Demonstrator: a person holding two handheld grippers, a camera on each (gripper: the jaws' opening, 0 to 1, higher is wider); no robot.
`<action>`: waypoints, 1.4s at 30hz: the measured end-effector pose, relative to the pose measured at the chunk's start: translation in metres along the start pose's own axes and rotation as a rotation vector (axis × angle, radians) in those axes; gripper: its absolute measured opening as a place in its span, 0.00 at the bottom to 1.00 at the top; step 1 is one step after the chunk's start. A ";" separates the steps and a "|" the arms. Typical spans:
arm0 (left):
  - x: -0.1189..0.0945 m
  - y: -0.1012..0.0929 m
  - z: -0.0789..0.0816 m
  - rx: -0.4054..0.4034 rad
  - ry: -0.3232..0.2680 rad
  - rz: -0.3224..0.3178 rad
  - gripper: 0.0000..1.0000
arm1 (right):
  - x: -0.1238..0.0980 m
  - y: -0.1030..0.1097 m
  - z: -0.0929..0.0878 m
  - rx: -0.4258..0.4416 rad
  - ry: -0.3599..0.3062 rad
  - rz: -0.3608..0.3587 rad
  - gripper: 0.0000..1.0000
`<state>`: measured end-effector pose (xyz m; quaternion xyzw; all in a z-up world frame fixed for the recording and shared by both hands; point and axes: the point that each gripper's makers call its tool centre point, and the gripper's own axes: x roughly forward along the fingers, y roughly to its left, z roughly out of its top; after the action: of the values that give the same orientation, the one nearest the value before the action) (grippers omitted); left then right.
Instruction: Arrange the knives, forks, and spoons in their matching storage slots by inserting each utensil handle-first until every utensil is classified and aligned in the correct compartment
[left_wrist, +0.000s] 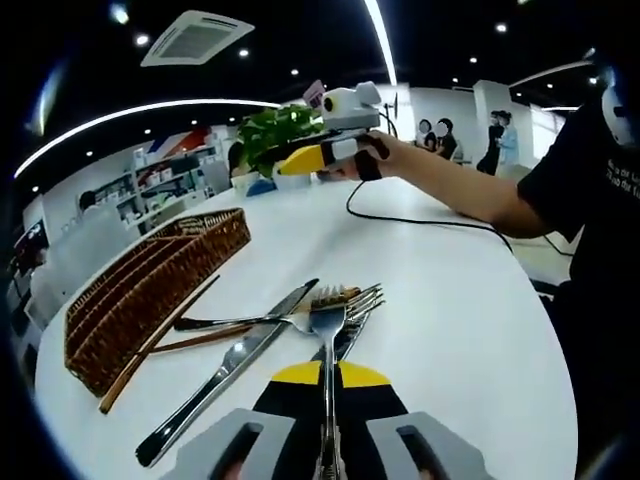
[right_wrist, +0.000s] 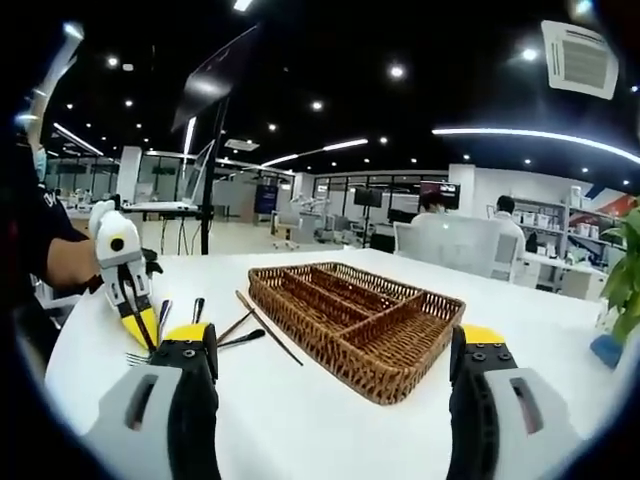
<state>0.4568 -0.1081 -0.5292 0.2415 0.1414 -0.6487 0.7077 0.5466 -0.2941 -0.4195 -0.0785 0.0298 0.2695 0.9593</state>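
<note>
Fork (left_wrist: 328, 330) clenched in your left tongs (left_wrist: 327, 440), tines at 12; right tongs (right_wrist: 330, 390) released. Turn it handle-first toward the basket (right_wrist: 400, 370) at 10.

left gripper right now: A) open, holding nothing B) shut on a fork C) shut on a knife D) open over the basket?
B: in the left gripper view the left gripper has its jaws closed on the handle of a fork, tines pointing away, above the other cutlery on the white table; the wicker basket sits off to the side.
</note>
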 end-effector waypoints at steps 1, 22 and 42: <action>0.000 0.000 0.000 0.001 -0.001 0.004 0.02 | 0.000 0.000 0.000 -0.003 0.001 0.001 0.99; -0.014 0.001 0.023 0.028 -0.075 -0.040 0.01 | -0.003 0.132 -0.026 -0.105 0.087 0.546 0.80; -0.010 -0.008 0.033 0.031 -0.120 -0.088 0.02 | -0.004 0.184 -0.037 -0.113 0.084 0.756 0.19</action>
<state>0.4442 -0.1173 -0.4973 0.2068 0.0990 -0.6947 0.6818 0.4461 -0.1473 -0.4804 -0.1259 0.0809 0.6019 0.7844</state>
